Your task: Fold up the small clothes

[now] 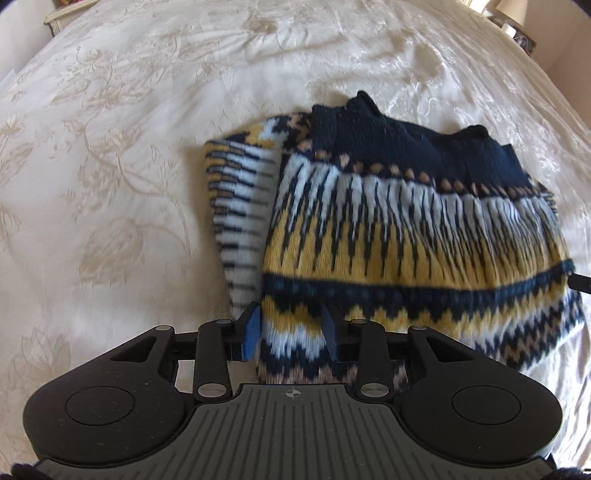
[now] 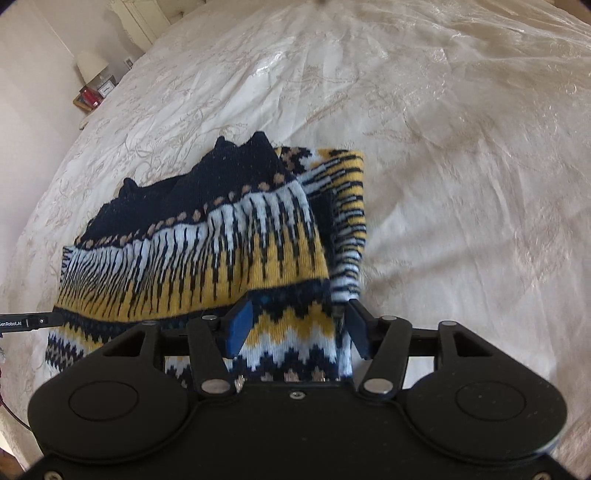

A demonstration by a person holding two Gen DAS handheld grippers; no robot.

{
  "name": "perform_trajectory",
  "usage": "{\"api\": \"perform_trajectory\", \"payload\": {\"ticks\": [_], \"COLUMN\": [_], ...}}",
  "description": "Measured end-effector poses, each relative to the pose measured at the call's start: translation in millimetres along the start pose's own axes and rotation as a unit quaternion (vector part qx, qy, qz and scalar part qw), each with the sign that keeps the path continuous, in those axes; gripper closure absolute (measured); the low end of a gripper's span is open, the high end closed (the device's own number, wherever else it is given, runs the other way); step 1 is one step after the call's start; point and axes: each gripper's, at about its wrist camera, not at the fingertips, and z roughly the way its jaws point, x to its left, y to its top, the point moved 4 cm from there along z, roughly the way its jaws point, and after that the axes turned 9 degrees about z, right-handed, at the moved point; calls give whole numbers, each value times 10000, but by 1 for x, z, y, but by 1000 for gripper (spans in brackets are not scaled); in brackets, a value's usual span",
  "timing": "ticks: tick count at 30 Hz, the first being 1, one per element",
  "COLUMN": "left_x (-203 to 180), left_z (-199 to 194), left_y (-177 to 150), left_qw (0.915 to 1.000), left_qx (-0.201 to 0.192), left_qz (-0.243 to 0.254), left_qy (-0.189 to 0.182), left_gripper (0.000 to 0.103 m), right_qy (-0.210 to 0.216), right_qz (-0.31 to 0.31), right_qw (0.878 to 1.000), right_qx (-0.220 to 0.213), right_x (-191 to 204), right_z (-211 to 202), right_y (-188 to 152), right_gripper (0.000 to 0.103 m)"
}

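Observation:
A small knitted sweater (image 1: 388, 229) in navy, yellow and white lies folded on the bed; it also shows in the right wrist view (image 2: 221, 243). My left gripper (image 1: 291, 328) stands open around the sweater's near left corner, with knit between its fingers. My right gripper (image 2: 299, 325) stands open around the near right corner, also with knit between its fingers. A sleeve is tucked in along the left side (image 1: 243, 206). The left gripper's finger shows at the left edge of the right wrist view (image 2: 29, 320).
The cream floral bedspread (image 1: 129, 166) spreads all around the sweater. A bedside table with a lamp (image 2: 92, 81) stands far left in the right wrist view. Another lamp (image 1: 511, 14) stands at the top right in the left wrist view.

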Motion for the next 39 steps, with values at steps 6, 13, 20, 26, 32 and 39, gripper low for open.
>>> {"api": "perform_trajectory", "payload": {"ticks": [6, 13, 20, 26, 32, 39], "left_x": [-12, 0, 15, 20, 26, 15], "left_z": [7, 11, 1, -17, 12, -45], "left_y": [-17, -21, -18, -16, -26, -18], "left_qw": [9988, 9965, 9919, 9890, 9927, 9995], "left_qx": [99, 111, 377, 801, 960, 263], "left_qz": [181, -198, -332, 340, -11, 154], "left_qy": [-450, -805, -1165, -1198, -732, 103], "left_gripper": [69, 70, 97, 98, 90, 81], "right_qy": [71, 305, 285, -117, -323, -565], "right_qz": [-330, -317, -423, -1157, -898, -923], "right_qw": [9991, 9980, 9959, 9840, 9850, 9908], "right_qx": [263, 458, 752, 1352, 1437, 814], "right_x": [-2, -4, 2, 7, -2, 11], "right_z": [-2, 0, 1, -16, 2, -18], "right_y": [-21, -31, -28, -19, -20, -15], "right_gripper": [41, 42, 91, 93, 86, 45]}}
